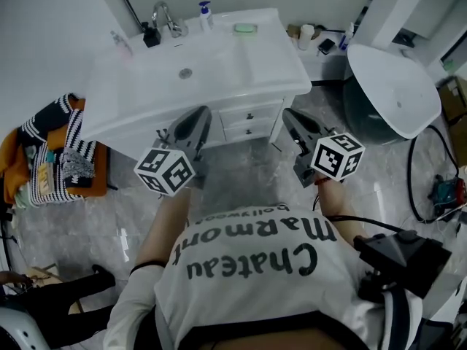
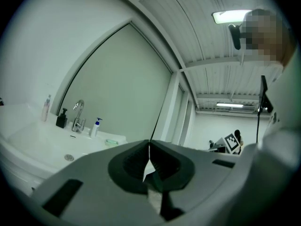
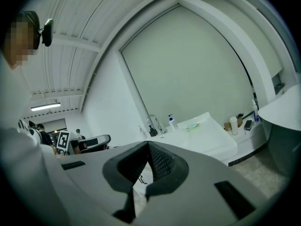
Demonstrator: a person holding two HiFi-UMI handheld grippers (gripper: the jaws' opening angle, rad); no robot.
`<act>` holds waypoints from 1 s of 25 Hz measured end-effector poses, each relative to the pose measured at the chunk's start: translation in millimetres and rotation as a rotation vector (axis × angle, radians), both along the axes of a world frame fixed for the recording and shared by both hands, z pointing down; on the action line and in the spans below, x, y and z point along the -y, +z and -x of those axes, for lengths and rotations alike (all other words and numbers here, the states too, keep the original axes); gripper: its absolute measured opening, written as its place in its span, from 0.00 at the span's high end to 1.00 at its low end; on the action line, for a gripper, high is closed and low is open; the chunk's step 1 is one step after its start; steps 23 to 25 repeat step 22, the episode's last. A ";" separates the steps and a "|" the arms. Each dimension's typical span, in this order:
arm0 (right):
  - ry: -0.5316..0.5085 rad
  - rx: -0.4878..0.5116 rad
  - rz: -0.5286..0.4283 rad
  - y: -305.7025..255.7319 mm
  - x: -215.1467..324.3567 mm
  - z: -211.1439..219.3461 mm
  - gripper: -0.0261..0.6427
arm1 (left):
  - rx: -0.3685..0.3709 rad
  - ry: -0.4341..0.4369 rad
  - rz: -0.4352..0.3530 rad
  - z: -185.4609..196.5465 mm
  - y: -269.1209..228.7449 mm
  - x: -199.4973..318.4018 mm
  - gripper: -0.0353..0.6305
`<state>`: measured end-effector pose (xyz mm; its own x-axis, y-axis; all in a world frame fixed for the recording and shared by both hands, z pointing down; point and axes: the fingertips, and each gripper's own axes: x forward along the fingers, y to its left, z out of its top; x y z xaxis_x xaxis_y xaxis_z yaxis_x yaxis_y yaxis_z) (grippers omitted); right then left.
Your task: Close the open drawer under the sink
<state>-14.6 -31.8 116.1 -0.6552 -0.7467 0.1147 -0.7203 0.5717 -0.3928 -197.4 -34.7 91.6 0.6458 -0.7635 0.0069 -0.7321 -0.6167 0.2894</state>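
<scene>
- Drawer (image 1: 249, 114): the upper of two small white fronts stacked under the right part of the sink (image 1: 219, 68). In the head view both fronts look pushed in, flush with the cabinet.
- It lies between the two grippers, just past their tips. The left gripper (image 1: 198, 115) is beside its left end and the right gripper (image 1: 290, 115) is a little off its right end. Neither one touches it.
- Left gripper (image 2: 149, 145): its jaws are pressed together at the tips and nothing is between them. It points level across the sink top, and its own view shows no drawer.
- Right gripper (image 3: 148, 145): its jaws are likewise closed tip to tip and empty. The sink lies ahead of it and to its right.
- Beyond the left gripper, along the far edge of the sink, stand a faucet (image 1: 166, 17), a black dispenser (image 1: 151, 33), a pump bottle (image 1: 206, 14) and a green soap dish (image 1: 245, 28).
- Well to the right of the right gripper is a large white tub (image 1: 394, 86). Grey marbled floor (image 1: 248, 173) lies below both grippers.
</scene>
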 end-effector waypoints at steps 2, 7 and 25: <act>0.008 0.013 0.008 1.1 -3.0 2.6 0.94 | 0.001 0.007 0.000 3.7 1.7 -3.6 0.93; 0.020 0.015 0.014 2.3 -10.8 3.3 0.94 | -0.004 0.014 -0.003 6.2 2.1 -13.3 0.93; 0.008 0.010 0.033 2.1 -21.3 7.9 0.94 | -0.006 0.012 -0.012 10.1 -9.1 -25.1 0.93</act>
